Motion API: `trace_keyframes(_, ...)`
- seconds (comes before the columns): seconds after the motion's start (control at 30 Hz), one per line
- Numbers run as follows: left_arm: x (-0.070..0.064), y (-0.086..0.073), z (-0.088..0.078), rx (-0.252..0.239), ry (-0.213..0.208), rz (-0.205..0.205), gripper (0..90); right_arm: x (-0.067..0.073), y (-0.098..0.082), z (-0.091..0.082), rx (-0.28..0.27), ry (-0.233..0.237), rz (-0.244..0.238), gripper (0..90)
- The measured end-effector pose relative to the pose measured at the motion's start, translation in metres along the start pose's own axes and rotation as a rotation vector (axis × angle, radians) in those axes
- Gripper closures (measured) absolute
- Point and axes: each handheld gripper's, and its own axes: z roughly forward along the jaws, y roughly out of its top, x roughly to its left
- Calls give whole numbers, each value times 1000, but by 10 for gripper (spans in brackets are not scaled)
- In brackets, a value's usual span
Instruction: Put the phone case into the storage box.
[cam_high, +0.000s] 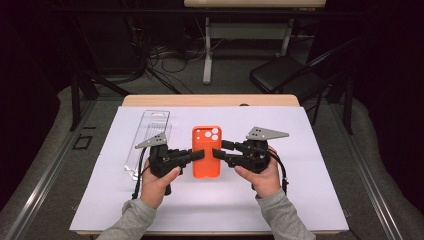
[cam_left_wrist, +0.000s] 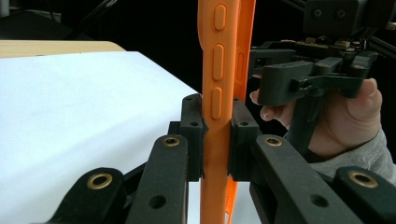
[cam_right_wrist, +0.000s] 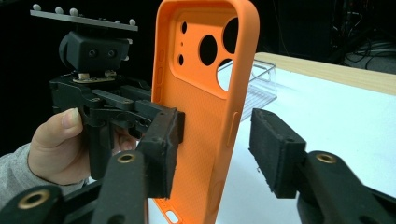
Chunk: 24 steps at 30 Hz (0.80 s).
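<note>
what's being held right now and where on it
The left tool is clamped on the orange phone case at its side edge with the buttons. The right tool straddles the opposite edge, not yet gripping.

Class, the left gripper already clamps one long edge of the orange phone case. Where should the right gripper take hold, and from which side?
Grip the orange phone case on its free long edge, coming from the side opposite the left gripper. The case stands on edge, and the right gripper already straddles that thin wall with its jaws apart; stay below the camera cutouts.

We wear grey sleeves (cam_high: 280, 215). Our left gripper (cam_high: 199, 155) and right gripper (cam_high: 216, 152) are black, with brass-ringed pivots, grey three-cornered plates, black cables and padded fingers (cam_right_wrist: 275, 151).
</note>
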Motion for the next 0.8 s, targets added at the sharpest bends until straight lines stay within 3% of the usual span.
trace_keyframes(0.57,-4,-3,5,10,-19,2,803,-4,-3,1,18,30,63,661)
trace_keyframes(0.8,-4,-4,5,11,-19,4,803,-9,-5,1,13,65,102,706)
